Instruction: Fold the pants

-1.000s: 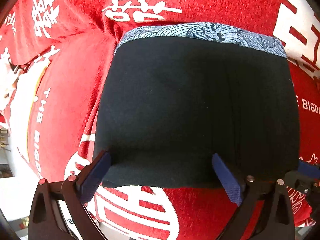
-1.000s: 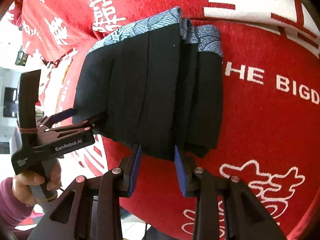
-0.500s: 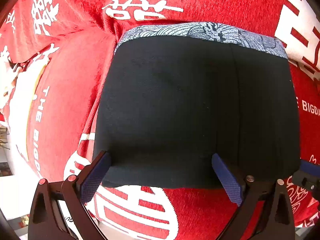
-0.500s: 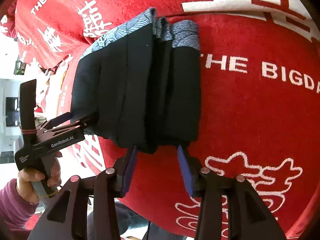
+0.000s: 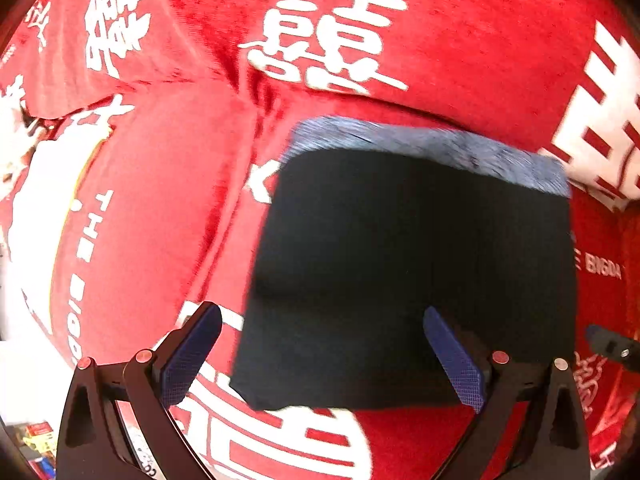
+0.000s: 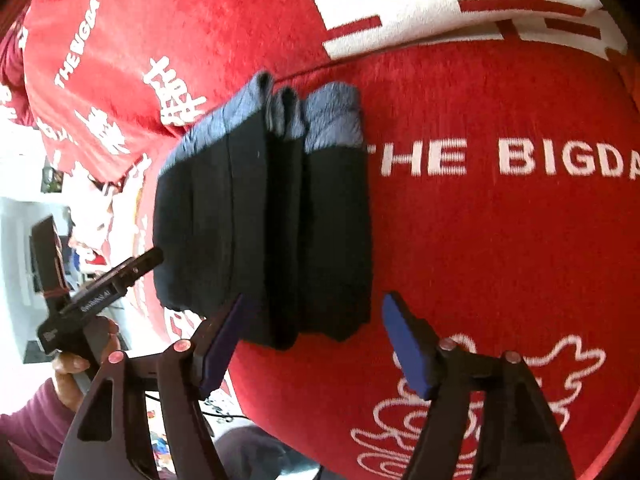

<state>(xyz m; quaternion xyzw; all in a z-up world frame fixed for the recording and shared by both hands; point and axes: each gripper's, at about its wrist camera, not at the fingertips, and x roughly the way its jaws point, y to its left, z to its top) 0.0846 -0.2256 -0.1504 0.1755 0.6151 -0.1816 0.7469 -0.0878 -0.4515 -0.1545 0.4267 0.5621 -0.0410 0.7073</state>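
The black pants [image 5: 412, 272] lie folded into a thick stack on the red cushion, their blue-grey patterned waistband [image 5: 432, 148] at the far edge. In the right wrist view the stack [image 6: 264, 224] shows its layered side. My left gripper [image 5: 324, 356] is open and empty, its fingers straddling the stack's near left corner. It also shows in the right wrist view [image 6: 120, 276], beside the stack's left edge. My right gripper [image 6: 316, 344] is open and empty, just short of the stack's near end.
A red cushion cover [image 6: 500, 260] with white lettering and Chinese characters spreads under everything. Red back cushions [image 5: 340, 32] rise behind the stack. The cushion's front edge and a pale floor [image 6: 16, 240] lie at the left.
My right gripper has opened wide and let go of the stack's near end. Both grippers have pulled back a little from the pants, and the left one has shifted left.
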